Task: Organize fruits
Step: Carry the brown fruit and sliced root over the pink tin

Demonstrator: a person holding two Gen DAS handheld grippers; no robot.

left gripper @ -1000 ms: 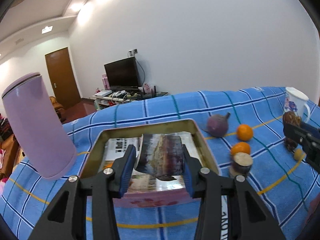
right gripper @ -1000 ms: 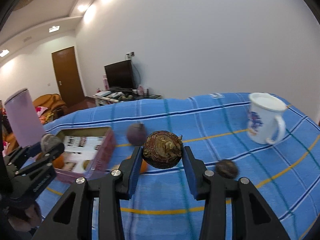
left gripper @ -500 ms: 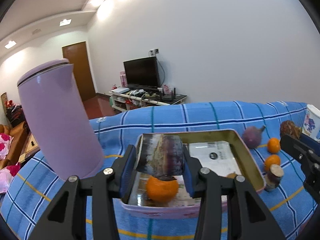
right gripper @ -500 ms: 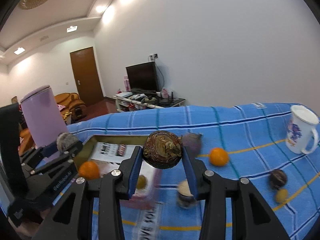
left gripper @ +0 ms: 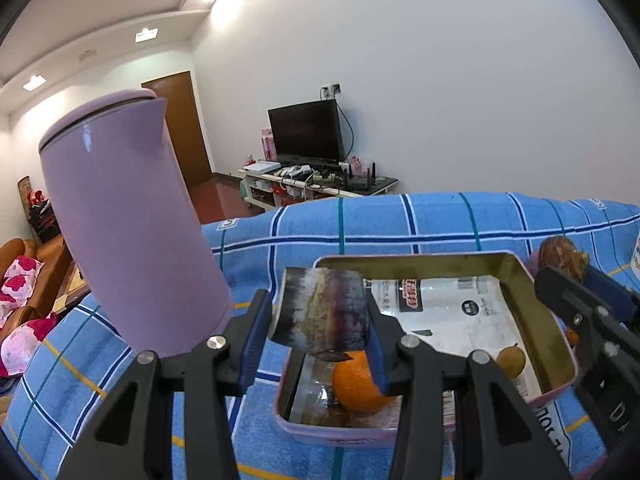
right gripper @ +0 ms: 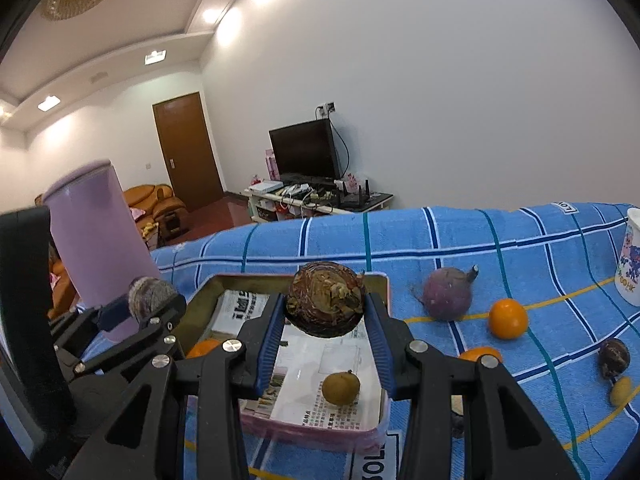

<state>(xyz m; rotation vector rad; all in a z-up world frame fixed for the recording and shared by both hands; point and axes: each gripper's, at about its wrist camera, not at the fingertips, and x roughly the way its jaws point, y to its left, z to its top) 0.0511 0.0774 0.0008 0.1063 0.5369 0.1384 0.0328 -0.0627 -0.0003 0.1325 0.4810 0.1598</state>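
Observation:
My left gripper (left gripper: 318,330) is shut on a cut purple yam piece (left gripper: 320,312) and holds it above the near left corner of the pink tin tray (left gripper: 556,336). An orange (left gripper: 358,384) and a small brown fruit (left gripper: 510,360) lie in the tray on printed paper. My right gripper (right gripper: 326,330) is shut on a round brown scaly fruit (right gripper: 326,304) and holds it over the tray (right gripper: 382,412), which also holds a small brown fruit (right gripper: 340,388). The left gripper (right gripper: 154,310) also shows in the right wrist view at left.
A tall lilac jug (left gripper: 128,232) stands left of the tray. On the blue checked cloth to the right lie a purple round vegetable (right gripper: 448,298), two oranges (right gripper: 508,318), a dark fruit (right gripper: 614,358) and a small yellow one (right gripper: 620,390). A white mug (right gripper: 632,264) stands far right.
Both grippers have moved left with their loads. The left one now hangs over the tray's near left corner, the right one has come over the tray from the open cloth.

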